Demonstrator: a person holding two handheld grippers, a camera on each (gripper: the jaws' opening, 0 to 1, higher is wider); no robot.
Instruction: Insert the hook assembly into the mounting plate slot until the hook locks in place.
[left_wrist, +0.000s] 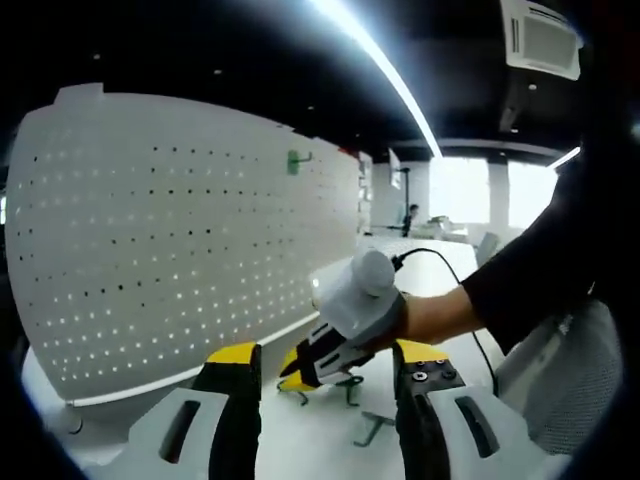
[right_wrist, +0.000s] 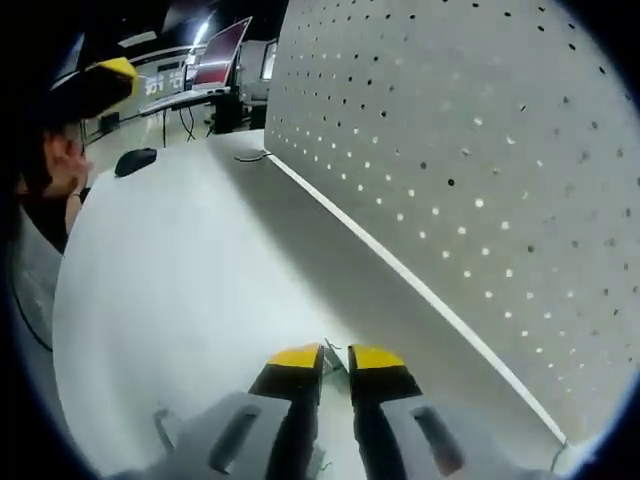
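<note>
The white pegboard (left_wrist: 170, 240) stands upright on the white table (left_wrist: 320, 440), and one green hook (left_wrist: 297, 160) hangs high on it. My left gripper (left_wrist: 328, 352) is open, with its jaws wide apart above the table. Between them, further off, a hand holds my right gripper (left_wrist: 293, 378) low over the table. In the right gripper view the pegboard (right_wrist: 480, 150) rises on the right. There my right gripper (right_wrist: 335, 358) is nearly closed on a thin metal hook (right_wrist: 333, 350) at the table surface.
Two loose metal hooks (left_wrist: 350, 388) (left_wrist: 372, 428) lie on the table near the right gripper, and another (right_wrist: 160, 420) lies beside its left jaw. A cable (left_wrist: 440, 262) crosses the table. A black mouse (right_wrist: 135, 160) and monitors (right_wrist: 222, 50) are at the far end.
</note>
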